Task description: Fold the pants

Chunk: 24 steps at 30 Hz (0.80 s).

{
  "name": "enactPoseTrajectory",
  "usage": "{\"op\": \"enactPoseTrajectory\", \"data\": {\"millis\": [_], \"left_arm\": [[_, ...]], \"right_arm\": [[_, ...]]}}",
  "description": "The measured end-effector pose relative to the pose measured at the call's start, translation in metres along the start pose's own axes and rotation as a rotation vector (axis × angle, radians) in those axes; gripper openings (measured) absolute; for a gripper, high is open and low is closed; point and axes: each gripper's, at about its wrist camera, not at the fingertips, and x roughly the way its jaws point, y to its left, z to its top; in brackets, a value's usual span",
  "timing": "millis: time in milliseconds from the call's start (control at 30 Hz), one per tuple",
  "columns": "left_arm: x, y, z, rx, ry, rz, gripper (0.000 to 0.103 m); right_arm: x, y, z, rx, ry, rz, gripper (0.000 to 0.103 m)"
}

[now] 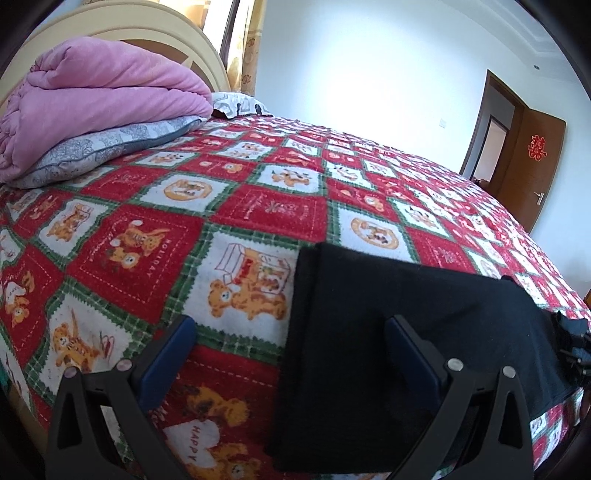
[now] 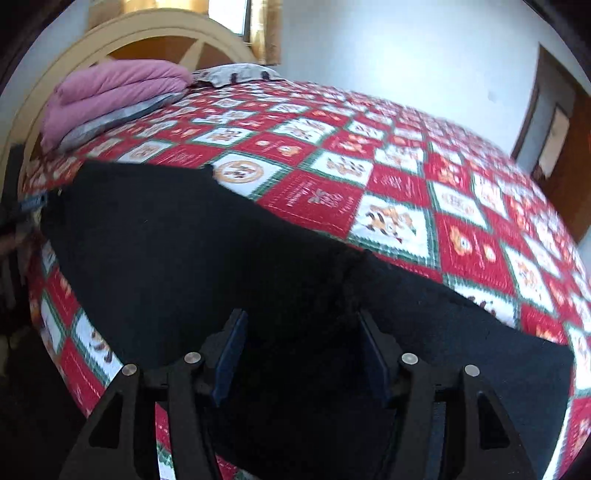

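Observation:
Black pants (image 1: 388, 332) lie flat on the red, white and green checked bedspread (image 1: 147, 240) near the bed's front edge. In the left wrist view my left gripper (image 1: 290, 325) stands wide open over the pants' left edge, one finger above the bedspread and the other above the black cloth. In the right wrist view the pants (image 2: 166, 240) spread from the left across the bottom. My right gripper (image 2: 301, 321) hovers over them, open, with dark cloth below the gap and nothing pinched between the pads. The cloth's folds are hard to read in the dark.
A folded pink quilt (image 1: 99, 96) rests on a grey patterned pillow (image 1: 110, 147) against the cream headboard (image 1: 147, 33) at the far left. A brown door (image 1: 532, 166) stands open at the right. The bedspread (image 2: 406, 184) stretches far beyond the pants.

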Motion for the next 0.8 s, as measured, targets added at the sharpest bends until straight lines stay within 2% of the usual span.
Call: {"op": "enactPoseTrajectory", "data": {"millis": [367, 433, 500, 600, 800], "left_arm": [[0.005, -0.002, -0.005, 0.025, 0.022, 0.022, 0.103], [0.004, -0.002, -0.006, 0.026, 0.022, 0.027, 0.103], [0.004, -0.002, -0.006, 0.026, 0.019, 0.032, 0.103], [0.003, -0.002, -0.007, 0.027, 0.018, 0.032, 0.103], [0.004, -0.002, -0.008, 0.025, 0.016, 0.028, 0.103]], "right_arm": [[-0.002, 0.006, -0.006, -0.004, -0.018, -0.006, 0.063], [-0.002, 0.006, -0.005, 0.019, -0.016, 0.018, 0.068], [0.001, 0.011, -0.004, 0.009, -0.015, 0.005, 0.070], [0.001, 0.021, -0.005, -0.025, -0.030, -0.025, 0.070], [-0.003, 0.014, -0.008, -0.007, -0.039, -0.002, 0.070]]}}
